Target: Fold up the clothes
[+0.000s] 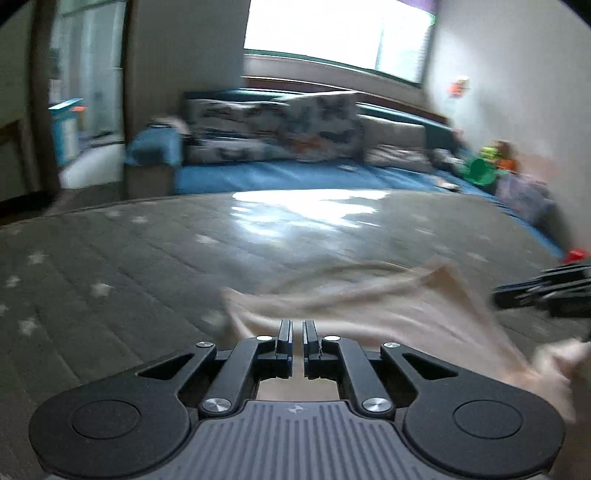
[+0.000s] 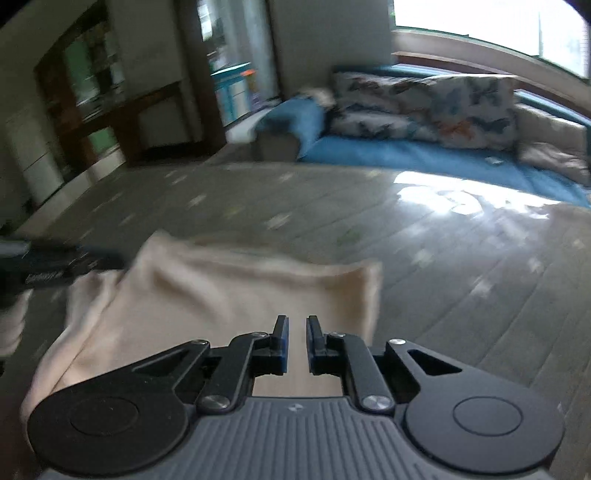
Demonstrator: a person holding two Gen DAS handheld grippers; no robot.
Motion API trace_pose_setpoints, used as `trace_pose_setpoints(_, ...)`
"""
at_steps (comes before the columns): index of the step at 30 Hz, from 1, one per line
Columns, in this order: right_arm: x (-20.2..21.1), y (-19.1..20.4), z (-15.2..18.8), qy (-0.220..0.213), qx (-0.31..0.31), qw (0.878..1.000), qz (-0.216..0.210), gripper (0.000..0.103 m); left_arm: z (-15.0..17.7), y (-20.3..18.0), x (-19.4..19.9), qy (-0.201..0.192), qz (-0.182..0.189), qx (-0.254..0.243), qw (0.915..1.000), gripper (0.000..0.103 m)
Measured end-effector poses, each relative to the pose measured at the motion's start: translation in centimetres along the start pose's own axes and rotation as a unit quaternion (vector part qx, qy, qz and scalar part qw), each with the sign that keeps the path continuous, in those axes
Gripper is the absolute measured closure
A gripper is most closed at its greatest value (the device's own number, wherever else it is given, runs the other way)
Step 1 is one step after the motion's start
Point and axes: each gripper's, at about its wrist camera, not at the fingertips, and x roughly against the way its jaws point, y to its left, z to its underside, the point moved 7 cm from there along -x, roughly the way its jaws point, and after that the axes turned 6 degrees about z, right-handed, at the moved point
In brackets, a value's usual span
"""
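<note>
A cream cloth garment (image 1: 388,314) lies partly lifted over a grey star-patterned quilted surface (image 1: 129,266). My left gripper (image 1: 297,325) has its fingers nearly together with a narrow gap, and the cloth runs under and between them. My right gripper (image 2: 296,321) is over the same cloth (image 2: 221,295), its jaws a small way apart with cloth beneath them. The right gripper also shows blurred at the right edge of the left wrist view (image 1: 546,291), and the left gripper shows blurred at the left edge of the right wrist view (image 2: 44,266).
A sofa with a blue cover (image 1: 314,173) and patterned cushions (image 1: 277,125) stands beyond the quilted surface (image 2: 443,258). Toys (image 1: 484,166) sit at the far right by the wall. A doorway and shelves (image 2: 92,92) are at the left. A bright window (image 1: 332,29) is behind.
</note>
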Motion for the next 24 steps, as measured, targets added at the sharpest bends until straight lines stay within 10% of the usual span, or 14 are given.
trace_pose_setpoints(8,4.7,5.0,6.5,0.021,0.059,0.998,-0.026,0.079,6.0,-10.6,5.3,0.033,0.126,-0.097,0.9868,0.075)
trace_pose_setpoints(13,5.6,5.4,9.2,0.024,0.056,0.998,-0.007,0.095,9.6,-13.3,5.5,0.061,0.131,-0.126,0.9814,0.06)
trace_pose_setpoints(17,7.5,5.1,10.3,0.008,0.052,0.999,0.003,0.096,11.5,-13.4,5.6,0.084,0.129,-0.12,0.9809,0.094)
trace_pose_setpoints(24,10.8,4.6,14.0,0.018,0.04,0.999,-0.002,0.096,13.9,-14.8,8.2,0.086,0.167,-0.159,0.9693,0.1)
